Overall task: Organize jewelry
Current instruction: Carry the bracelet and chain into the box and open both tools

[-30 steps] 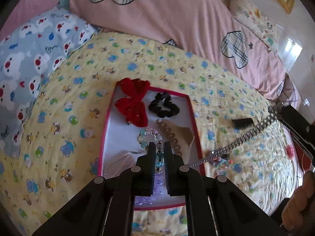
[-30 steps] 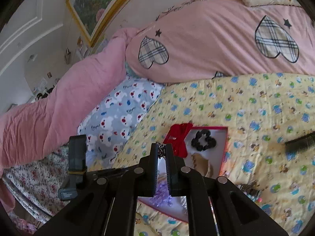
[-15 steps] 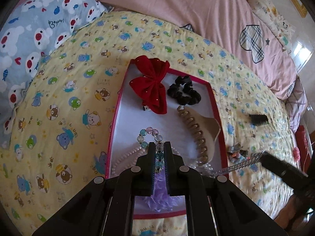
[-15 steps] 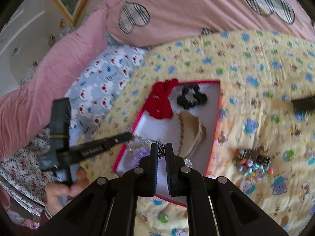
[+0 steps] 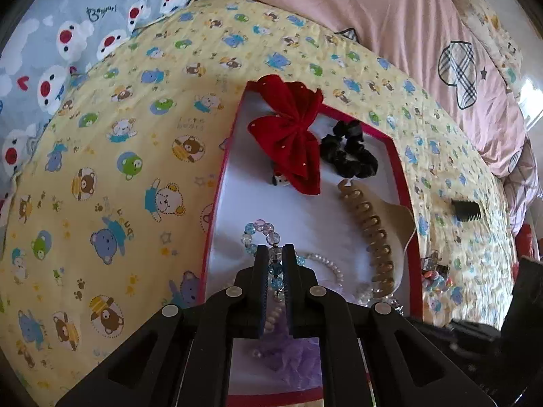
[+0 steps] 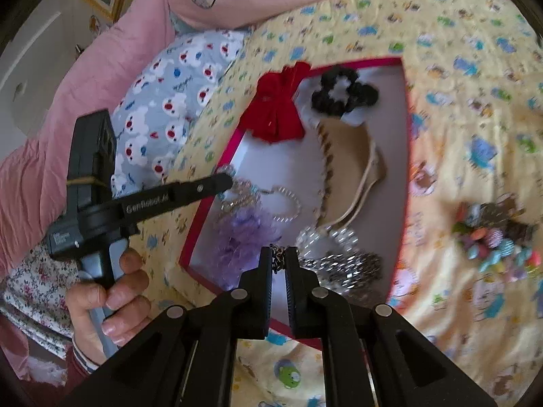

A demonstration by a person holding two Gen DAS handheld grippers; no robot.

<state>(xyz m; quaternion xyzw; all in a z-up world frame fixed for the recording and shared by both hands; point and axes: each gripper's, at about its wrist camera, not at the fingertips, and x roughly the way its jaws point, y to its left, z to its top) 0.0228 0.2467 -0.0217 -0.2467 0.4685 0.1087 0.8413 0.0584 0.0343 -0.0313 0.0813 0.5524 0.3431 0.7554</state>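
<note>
A red-rimmed tray point(image 5: 222, 183) point(image 6: 217, 200) with a white floor lies on the yellow bedspread. Inside it sit a red bow point(image 5: 292, 135) point(image 6: 276, 108), a black scrunchie point(image 5: 349, 156) point(image 6: 342, 95), a beige claw clip point(image 5: 376, 234) point(image 6: 346, 169), a pearl strand point(image 5: 327, 264) and a purple scrunchie point(image 6: 242, 234). My left gripper point(image 5: 275, 254) is shut on a bracelet of blue and clear beads point(image 5: 259, 234), low over the tray's near part. My right gripper point(image 6: 279, 254) is shut on a silver chain point(image 6: 342, 264), whose rest lies heaped in the tray's near right corner.
A cluster of colourful clips point(image 6: 495, 237) point(image 5: 436, 276) lies on the bedspread right of the tray, with a black comb point(image 5: 466, 210) farther off. A pink duvet point(image 5: 373, 10) and a blue pillow point(image 5: 51, 44) lie beyond. A hand point(image 6: 108, 298) grips the left tool's handle.
Both grippers have come down toward the tray, which now looks larger. The silver chain, earlier strung taut across the bedspread, now lies piled in the tray. The beaded bracelet stays clamped.
</note>
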